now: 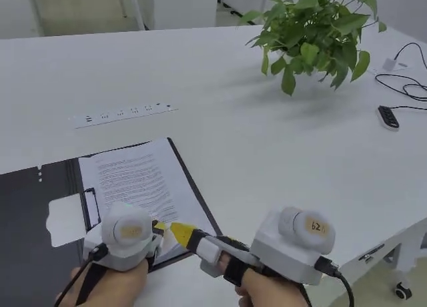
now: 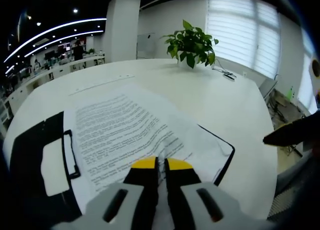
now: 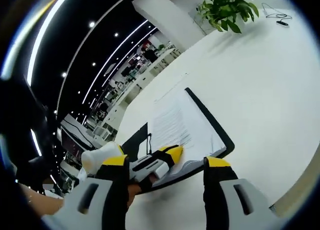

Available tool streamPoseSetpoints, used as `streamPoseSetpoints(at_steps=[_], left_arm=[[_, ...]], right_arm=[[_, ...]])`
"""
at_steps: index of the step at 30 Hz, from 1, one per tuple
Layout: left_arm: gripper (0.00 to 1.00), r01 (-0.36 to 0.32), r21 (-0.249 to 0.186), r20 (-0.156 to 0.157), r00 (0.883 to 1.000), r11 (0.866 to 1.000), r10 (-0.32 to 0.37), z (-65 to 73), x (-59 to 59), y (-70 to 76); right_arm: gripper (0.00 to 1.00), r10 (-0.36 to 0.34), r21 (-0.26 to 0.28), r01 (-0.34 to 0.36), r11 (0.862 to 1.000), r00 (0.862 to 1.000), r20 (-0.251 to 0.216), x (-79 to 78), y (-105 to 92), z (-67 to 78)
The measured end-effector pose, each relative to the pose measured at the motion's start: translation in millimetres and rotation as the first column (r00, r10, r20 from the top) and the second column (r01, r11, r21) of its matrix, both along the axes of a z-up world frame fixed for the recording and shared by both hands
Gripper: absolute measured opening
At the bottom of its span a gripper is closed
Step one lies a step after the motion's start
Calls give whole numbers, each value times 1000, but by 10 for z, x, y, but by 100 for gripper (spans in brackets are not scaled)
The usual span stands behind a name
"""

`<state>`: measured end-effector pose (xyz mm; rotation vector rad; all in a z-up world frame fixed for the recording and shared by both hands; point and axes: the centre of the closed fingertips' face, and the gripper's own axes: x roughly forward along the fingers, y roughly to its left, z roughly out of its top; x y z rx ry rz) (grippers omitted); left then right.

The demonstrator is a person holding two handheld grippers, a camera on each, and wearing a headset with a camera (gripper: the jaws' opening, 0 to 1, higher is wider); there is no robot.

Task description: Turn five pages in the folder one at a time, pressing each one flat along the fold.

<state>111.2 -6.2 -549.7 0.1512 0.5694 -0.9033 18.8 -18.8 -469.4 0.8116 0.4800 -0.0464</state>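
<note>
While the left gripper (image 2: 161, 164), jaws together, rests on the top page (image 2: 125, 125), the right gripper (image 1: 190, 240), jaws apart, probably lifts its edge next.

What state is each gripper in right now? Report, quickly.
Left gripper: shut, jaws together over the top page at its lower edge; whether paper is pinched cannot be told.
Right gripper: open, holding nothing.

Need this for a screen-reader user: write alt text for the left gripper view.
The left tool, yellow-tipped jaws closed together, sits at the near edge of a printed page in an open black folder on a white table. A potted plant stands at the table's far side.
</note>
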Motion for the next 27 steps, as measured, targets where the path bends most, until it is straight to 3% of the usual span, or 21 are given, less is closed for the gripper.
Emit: streamPoseSetpoints(at_steps=[7, 23, 27], left_arm=[[4, 11, -8, 3, 1000, 1000, -11, 0, 1, 8], [4, 18, -18, 10, 1000, 1000, -17, 8, -13, 12], [4, 20, -17, 10, 1000, 1000, -20, 9, -14, 11]], right_arm=[[50, -25, 79, 26, 997, 1000, -14, 118, 99, -211], [45, -71, 198, 71, 978, 997, -11, 322, 195, -340], [45, -72, 224, 80, 971, 997, -40, 319, 207, -412]])
